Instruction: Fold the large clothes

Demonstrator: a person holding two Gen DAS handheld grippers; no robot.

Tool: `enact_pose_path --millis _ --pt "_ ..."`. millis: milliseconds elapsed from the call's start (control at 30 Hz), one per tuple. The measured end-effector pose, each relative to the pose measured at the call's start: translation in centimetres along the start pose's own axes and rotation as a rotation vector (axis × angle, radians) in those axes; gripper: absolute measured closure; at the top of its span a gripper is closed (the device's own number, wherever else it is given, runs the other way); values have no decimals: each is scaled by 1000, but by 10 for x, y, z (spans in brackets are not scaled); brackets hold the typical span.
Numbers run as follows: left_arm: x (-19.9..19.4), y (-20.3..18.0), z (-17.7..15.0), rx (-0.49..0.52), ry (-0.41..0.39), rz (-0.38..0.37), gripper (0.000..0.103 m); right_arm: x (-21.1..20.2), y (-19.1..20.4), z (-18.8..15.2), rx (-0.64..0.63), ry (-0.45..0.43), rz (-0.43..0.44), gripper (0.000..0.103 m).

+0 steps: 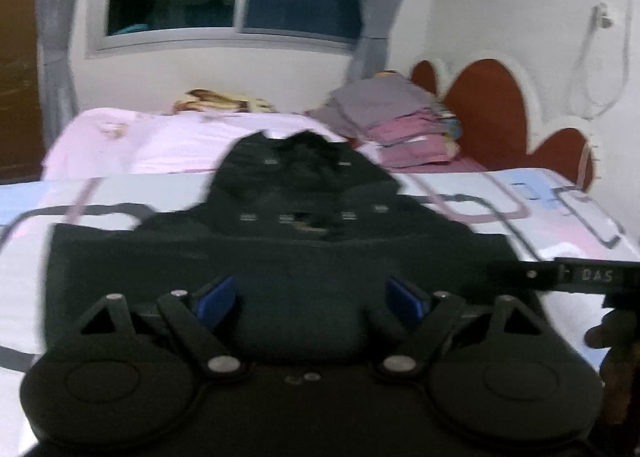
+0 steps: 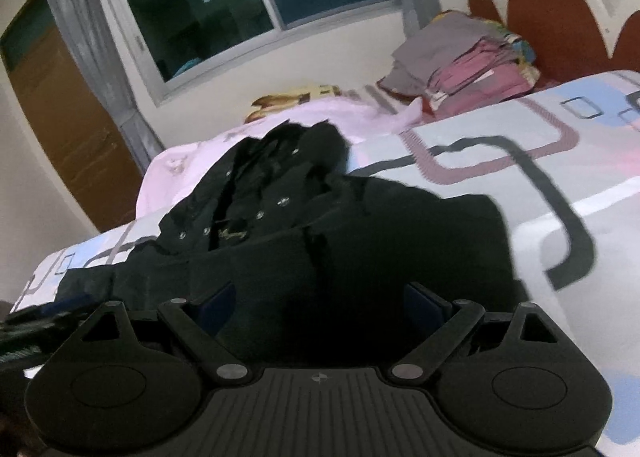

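- Bare patterned bedspread (image 2: 560, 185) lies open to the right of the black jacket (image 2: 320, 249).
- Stack of folded clothes (image 1: 408, 129) blocks the far right corner by the headboard (image 1: 492, 105).
- Pink blanket (image 1: 160, 141) bunches along the far edge.

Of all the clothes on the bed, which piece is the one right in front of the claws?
The black buttoned jacket, spread on the patterned bedsheet. The grey and pink folded clothes sit stacked far back by the headboard.
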State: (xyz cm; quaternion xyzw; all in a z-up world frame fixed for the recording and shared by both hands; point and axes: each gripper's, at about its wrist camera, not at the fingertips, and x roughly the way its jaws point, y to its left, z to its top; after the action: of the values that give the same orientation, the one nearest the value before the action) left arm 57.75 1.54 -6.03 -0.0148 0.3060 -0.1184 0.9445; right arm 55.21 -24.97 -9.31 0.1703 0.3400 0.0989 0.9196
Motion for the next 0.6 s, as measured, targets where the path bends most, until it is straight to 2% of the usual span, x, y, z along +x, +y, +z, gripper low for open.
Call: enact_pose_path --millis 233,267,300,333,367,400,433,500,533,567,600 --pt "3 54 5 -28 6 105 30 40 2 2 -21 57 -16 13" --pt "5 64 4 -43 3 117 30 47 3 0 -35 74 -16 19" --pt "11 77 3 -65 7 132 30 54 4 -1 -55 95 -18 42" --pt "19 88 0 -75 24 141 30 60 5 -4 -80 110 -25 46" --pt "35 99 -6 -83 77 154 31 67 7 -8 -111 129 -38 46" --pt "49 109 -14 -109 125 130 31 74 9 -13 -143 147 -57 46" --pt "61 117 -25 -135 144 93 29 78 12 -19 -174 146 -72 46" --pt "66 117 -30 -126 131 97 30 83 15 -23 -198 146 -100 46" --pt "64 115 -27 -114 139 105 32 82 15 -20 -196 155 -103 46" --pt "59 115 -25 -111 143 113 43 79 14 -17 -192 160 -106 46" --pt "48 116 -21 -116 128 127 47 71 14 -12 -189 141 -127 46"
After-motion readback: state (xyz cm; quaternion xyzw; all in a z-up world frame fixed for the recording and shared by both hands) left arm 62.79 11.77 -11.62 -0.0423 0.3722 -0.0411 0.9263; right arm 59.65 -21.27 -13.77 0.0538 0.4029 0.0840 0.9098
